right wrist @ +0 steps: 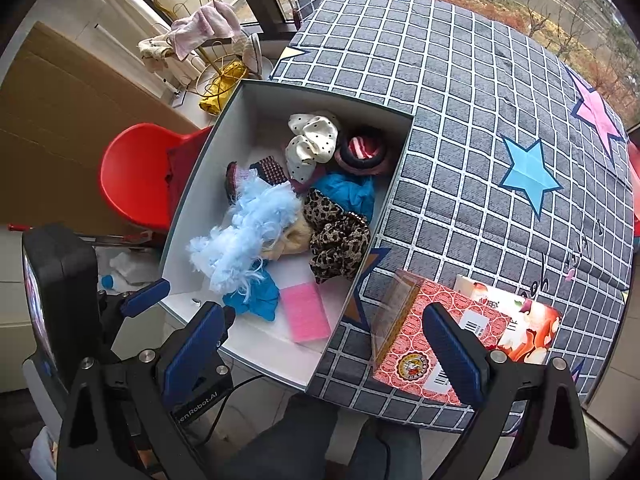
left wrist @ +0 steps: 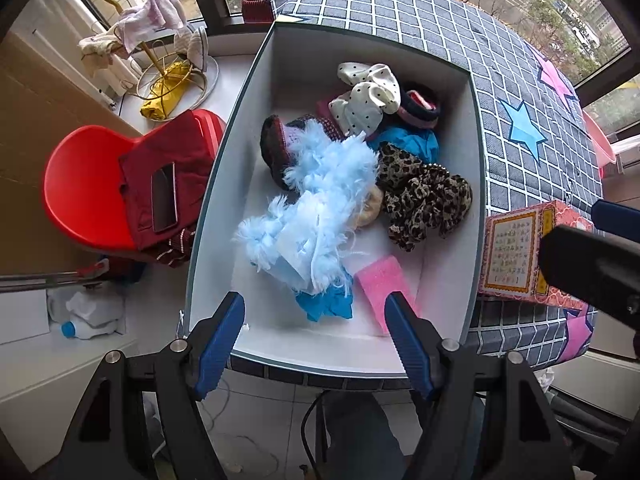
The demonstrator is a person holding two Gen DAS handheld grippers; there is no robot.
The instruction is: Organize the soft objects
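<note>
A white box (left wrist: 256, 92) (right wrist: 208, 200) on the checked table holds a pile of soft things. In it lie a fluffy light-blue boa (left wrist: 320, 200) (right wrist: 248, 232), a leopard-print scrunchie (left wrist: 424, 200) (right wrist: 340, 236), a white polka-dot cloth (left wrist: 368, 96) (right wrist: 312, 144), a blue cloth (left wrist: 412, 140) (right wrist: 348, 192) and a pink sponge (left wrist: 384, 284) (right wrist: 306, 312). My left gripper (left wrist: 316, 340) hangs open over the box's near edge, with nothing between its fingers. My right gripper (right wrist: 324, 344) stands open above the box's near right corner, also empty.
A red patterned carton (right wrist: 416, 344) (left wrist: 516, 252) and a fruit-print box (right wrist: 520, 320) lie on the grey checked tablecloth (right wrist: 460, 120) right of the white box. A red chair (left wrist: 80, 192) with a red garment and phone (left wrist: 164, 196) stands left. A person's legs (right wrist: 304, 440) are below.
</note>
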